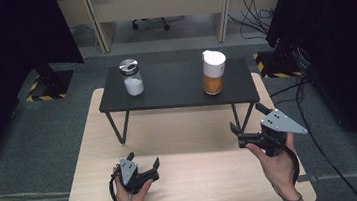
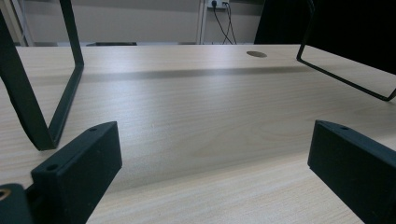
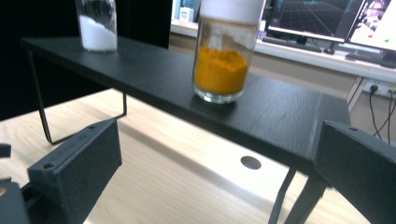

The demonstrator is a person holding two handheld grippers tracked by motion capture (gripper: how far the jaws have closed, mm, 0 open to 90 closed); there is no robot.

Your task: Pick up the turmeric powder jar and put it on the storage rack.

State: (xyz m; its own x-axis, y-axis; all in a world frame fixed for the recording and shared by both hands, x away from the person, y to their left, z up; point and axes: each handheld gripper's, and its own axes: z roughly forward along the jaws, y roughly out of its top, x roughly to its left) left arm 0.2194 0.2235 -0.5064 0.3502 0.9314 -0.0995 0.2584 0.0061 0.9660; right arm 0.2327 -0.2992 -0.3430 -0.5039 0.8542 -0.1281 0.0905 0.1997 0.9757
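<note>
Right gripper (image 1: 244, 133): jaws spread wide, holding nothing; it hovers over the wooden table, just in front of the black shelf's right end and a little below its top.
Left gripper (image 1: 144, 161): jaws likewise apart and empty; low over the wood, in front of the black shelf's left half and farther from it than the right one.
Wooden table (image 1: 200, 178): the bearer of everything; the black shelf stands on its far half.
Black shelf (image 1: 175, 86): landmark; a low dark board on thin wire legs.
Orange spice jar (image 1: 213, 71): upright on the black shelf's right part, white cap on top, long axis vertical.
White-powder jar (image 1: 131, 77): upright on the black shelf's left part, well apart from the orange one.
Key relation: the orange spice jar lies ahead of and above the right gripper, which is the nearer hand; judged the likelier one to reach.
</note>
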